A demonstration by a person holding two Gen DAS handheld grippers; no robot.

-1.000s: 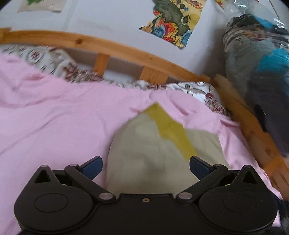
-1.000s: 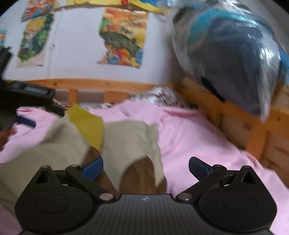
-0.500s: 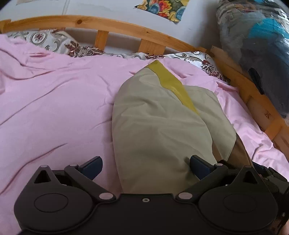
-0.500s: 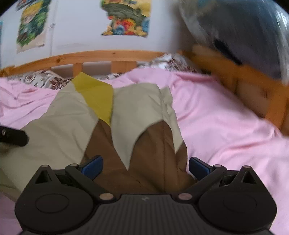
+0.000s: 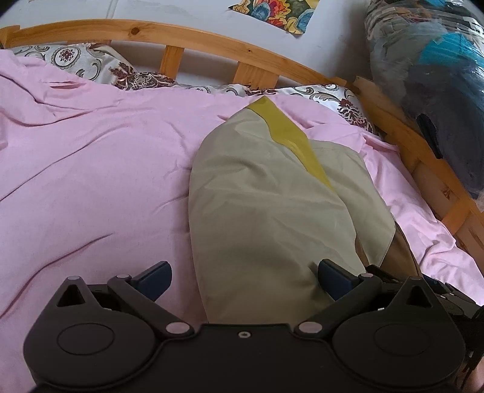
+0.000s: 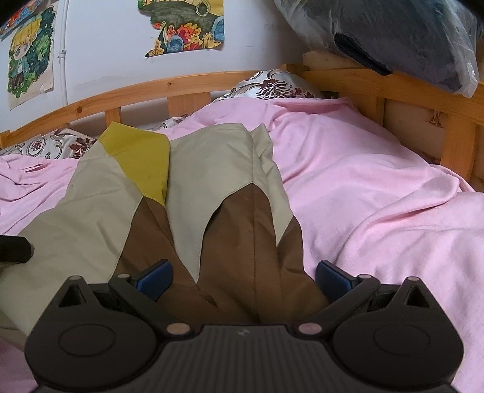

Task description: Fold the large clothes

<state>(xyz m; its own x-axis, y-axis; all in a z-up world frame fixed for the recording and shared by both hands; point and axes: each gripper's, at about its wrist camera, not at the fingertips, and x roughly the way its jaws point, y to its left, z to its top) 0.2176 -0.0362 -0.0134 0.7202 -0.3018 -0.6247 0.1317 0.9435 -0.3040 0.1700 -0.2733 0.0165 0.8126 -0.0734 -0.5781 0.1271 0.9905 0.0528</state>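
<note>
A large garment of beige, brown and mustard-yellow panels (image 5: 266, 205) lies lengthwise on the pink bed sheet (image 5: 90, 169). In the right wrist view the garment (image 6: 193, 187) shows its brown lower part near me and the yellow patch at the far end. My left gripper (image 5: 243, 276) is open, its jaws wide apart over the garment's near beige end. My right gripper (image 6: 243, 276) is open over the brown part of the garment. A part of the left gripper shows at the left edge of the right wrist view (image 6: 15, 248).
A wooden bed rail (image 5: 211, 39) runs along the far side and the right side (image 6: 393, 90). Patterned pillows (image 5: 90, 66) lie against the rail. A plastic bag of dark clothes (image 5: 429, 90) rests on the right rail. Posters hang on the white wall (image 6: 184, 27).
The garment was in the air a second ago and now lies flat on the sheet. Both grippers came down low over its near end, jaws still wide.
</note>
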